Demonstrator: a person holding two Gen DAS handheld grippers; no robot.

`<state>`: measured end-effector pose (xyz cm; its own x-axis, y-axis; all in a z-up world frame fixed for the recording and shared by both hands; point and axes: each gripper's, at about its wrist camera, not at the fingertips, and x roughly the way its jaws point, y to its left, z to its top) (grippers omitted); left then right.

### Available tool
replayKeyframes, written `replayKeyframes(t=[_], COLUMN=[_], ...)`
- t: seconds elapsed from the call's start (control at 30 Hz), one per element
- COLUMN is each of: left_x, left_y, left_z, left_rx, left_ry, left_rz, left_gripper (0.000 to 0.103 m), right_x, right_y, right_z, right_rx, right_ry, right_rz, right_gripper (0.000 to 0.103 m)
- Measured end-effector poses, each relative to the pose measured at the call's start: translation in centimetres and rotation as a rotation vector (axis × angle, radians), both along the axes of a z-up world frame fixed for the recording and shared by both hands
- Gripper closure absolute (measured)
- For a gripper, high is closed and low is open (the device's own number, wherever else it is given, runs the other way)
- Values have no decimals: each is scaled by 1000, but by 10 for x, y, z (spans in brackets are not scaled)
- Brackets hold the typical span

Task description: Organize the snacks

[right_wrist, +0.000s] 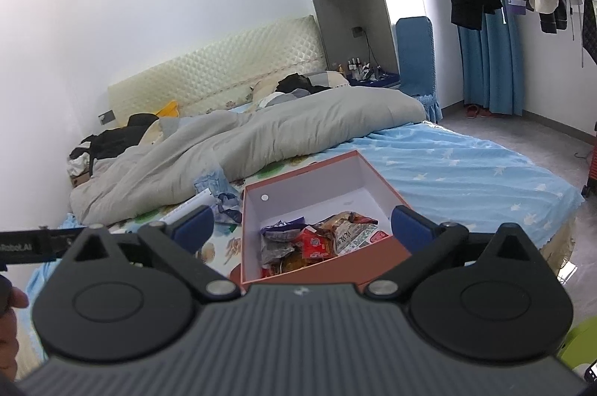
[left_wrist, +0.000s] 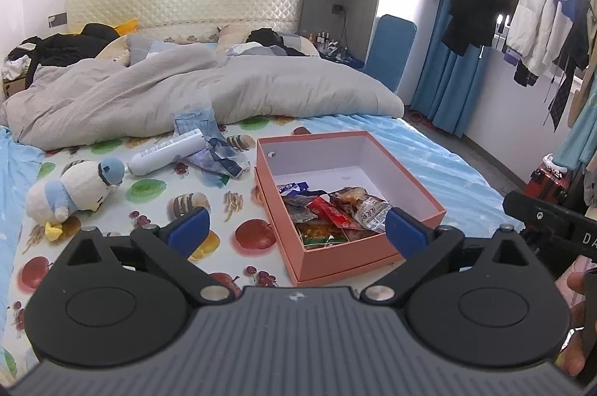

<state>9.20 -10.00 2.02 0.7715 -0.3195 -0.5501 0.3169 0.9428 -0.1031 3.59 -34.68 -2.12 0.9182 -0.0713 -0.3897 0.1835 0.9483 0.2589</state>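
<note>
Both tools hang wide open and empty: the left gripper [left_wrist: 294, 228] and right gripper [right_wrist: 300, 226] hover just short of the open salmon-pink cardboard box [left_wrist: 380, 149] on the bed. Crinkly foil snack packets [left_wrist: 335, 213] pile in the box's near corner. Likely remaining: pinch the loose blue wrappers [left_wrist: 216, 157] left of the box by an edge.

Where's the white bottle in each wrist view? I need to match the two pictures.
Left wrist: the white bottle lies on the fruit-print sheet, left of the orange box, beside the plush toy.
Right wrist: only its tip shows, behind the left finger of the right gripper.
Shared landmark: the orange box of snack packets.
</note>
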Motion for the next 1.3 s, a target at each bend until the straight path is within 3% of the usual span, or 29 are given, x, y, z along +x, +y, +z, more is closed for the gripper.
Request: replayKeyframes(t=[0.93, 1.3], left_x=[23, 23], left_y=[-12, -13], left_z=[-18, -20], left_rx=[34, 48], left_ry=[47, 23], left_rz=[9, 15], left_gripper=[1, 1], right_x=[10, 10], right_y=[-1, 2], right_z=[-13, -14], right_rx=[15, 6], right_ry=[30, 35], right_rz=[-3, -6], right_gripper=[0, 0])
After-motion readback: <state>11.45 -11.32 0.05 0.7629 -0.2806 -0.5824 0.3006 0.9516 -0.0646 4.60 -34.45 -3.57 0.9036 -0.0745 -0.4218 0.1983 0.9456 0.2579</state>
